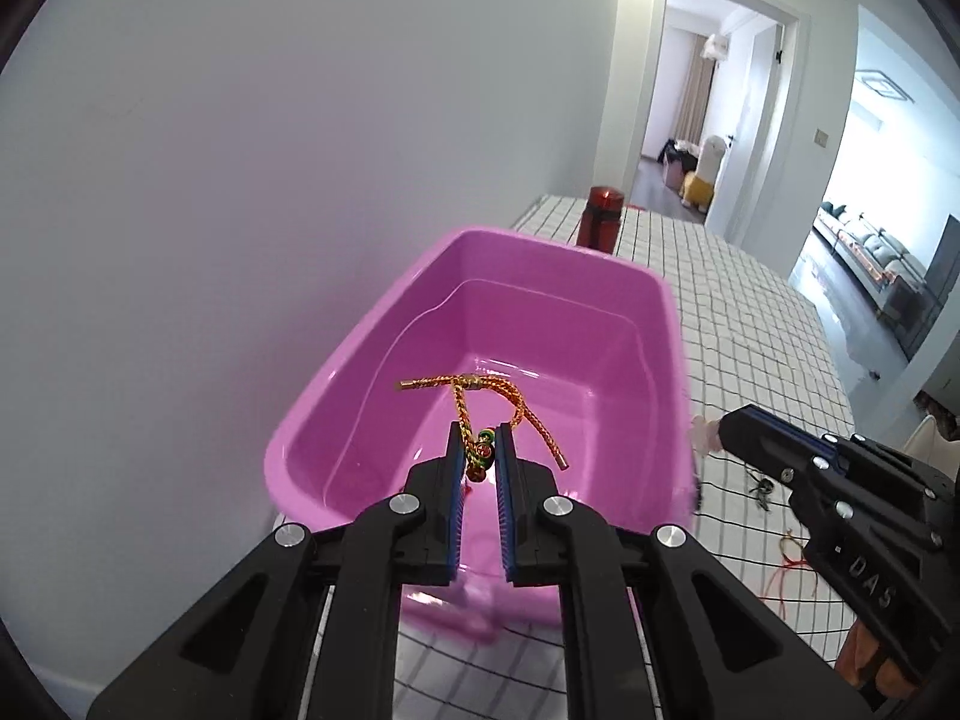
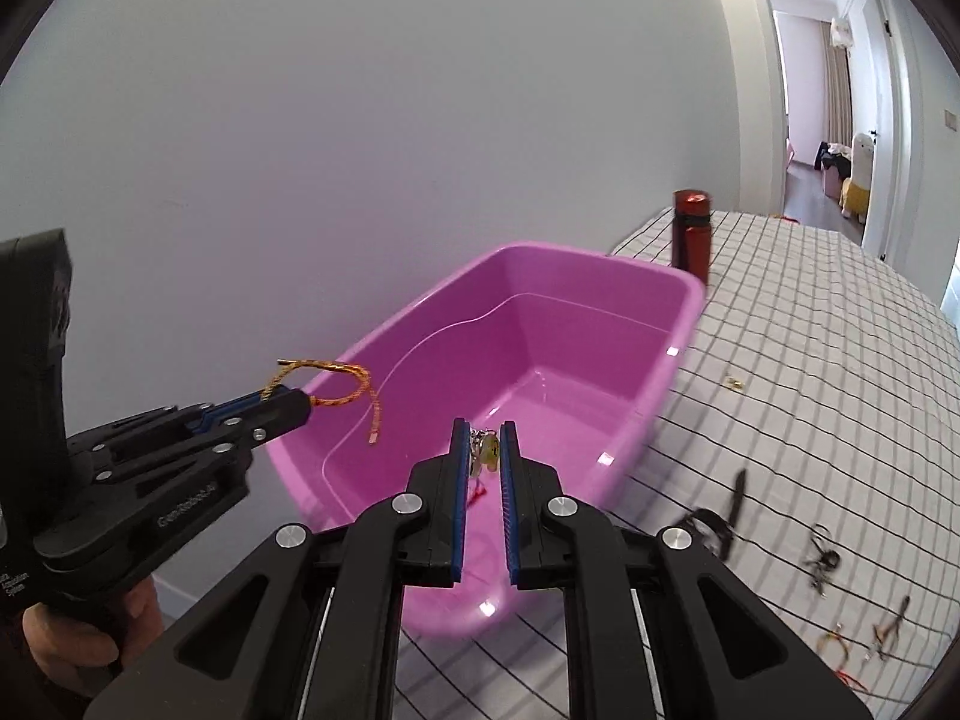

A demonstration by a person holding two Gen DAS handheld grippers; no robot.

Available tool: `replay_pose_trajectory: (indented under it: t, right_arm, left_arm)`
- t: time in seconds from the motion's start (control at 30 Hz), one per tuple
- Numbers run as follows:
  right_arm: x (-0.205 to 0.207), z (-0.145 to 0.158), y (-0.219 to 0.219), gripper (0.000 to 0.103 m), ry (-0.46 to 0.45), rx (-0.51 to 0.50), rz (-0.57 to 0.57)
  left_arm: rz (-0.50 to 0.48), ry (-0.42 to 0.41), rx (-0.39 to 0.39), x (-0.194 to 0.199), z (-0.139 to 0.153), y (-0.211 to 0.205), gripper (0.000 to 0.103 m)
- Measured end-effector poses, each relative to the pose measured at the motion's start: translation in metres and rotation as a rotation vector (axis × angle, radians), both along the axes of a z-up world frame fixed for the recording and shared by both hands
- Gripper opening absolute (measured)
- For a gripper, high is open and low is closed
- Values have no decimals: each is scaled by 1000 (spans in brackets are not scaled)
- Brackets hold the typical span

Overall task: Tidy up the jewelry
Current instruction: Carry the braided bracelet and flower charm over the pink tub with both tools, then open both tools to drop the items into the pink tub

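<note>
In the left wrist view, low centre, our left gripper [image 1: 480, 450] was clamped on a gold cord bracelet [image 1: 480, 405] by its beads, over the pink tub [image 1: 666, 300]. The cord looked light and limp, its ends drooping, so the beaded knot seemed the firmest hold.

In the right wrist view, our right gripper [image 2: 485, 447] pinched a small yellowish charm [image 2: 489, 450], possibly on a chain, which we judged slippery.

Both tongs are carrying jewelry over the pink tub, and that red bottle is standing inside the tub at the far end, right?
Not quite. The red bottle stands on the checked tablecloth behind the pink tub, not inside it; the right wrist view shows this. The rest holds: the left tongs grip a gold cord bracelet, the right tongs a small charm.
</note>
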State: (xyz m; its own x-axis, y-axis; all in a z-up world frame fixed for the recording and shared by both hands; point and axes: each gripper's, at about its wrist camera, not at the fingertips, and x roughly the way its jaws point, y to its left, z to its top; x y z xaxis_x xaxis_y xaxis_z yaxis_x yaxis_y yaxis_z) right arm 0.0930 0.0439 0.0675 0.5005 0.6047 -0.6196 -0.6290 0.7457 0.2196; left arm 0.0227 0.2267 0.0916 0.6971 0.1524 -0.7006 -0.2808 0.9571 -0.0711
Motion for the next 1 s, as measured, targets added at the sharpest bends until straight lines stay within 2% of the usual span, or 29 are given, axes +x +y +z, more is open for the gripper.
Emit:
replay_pose_trajectory:
  t: [0.3,0.53,0.7,0.77,0.8,0.83,0.87,0.9,1.0]
  right_arm:
    - [51,-36,64,10,141,-85,-44]
    - [67,-57,80,10,192,-147,-71]
    - [76,-63,83,10,207,-173,-90]
    - [78,-64,83,14,215,-181,-97]
    - [79,-64,83,22,215,-185,-101]
    - [79,-63,82,26,208,-187,-106]
    - [78,-61,80,31,201,-189,-110]
    - [78,-60,79,32,196,-191,-115]
    - [78,-56,75,39,187,-188,-124]
  left_arm:
    - [-67,143,-36,59,-45,42,10]
    - [-78,261,-79,81,-71,59,10]
    - [-90,284,-84,83,-75,63,11]
    - [-88,282,-83,81,-75,64,26]
    - [-83,276,-79,81,-74,64,44]
    - [-78,269,-75,81,-72,65,67]
    - [-68,250,-70,78,-68,65,75]
    - [-60,233,-68,75,-65,66,80]
    - [-55,235,-77,73,-60,69,82]
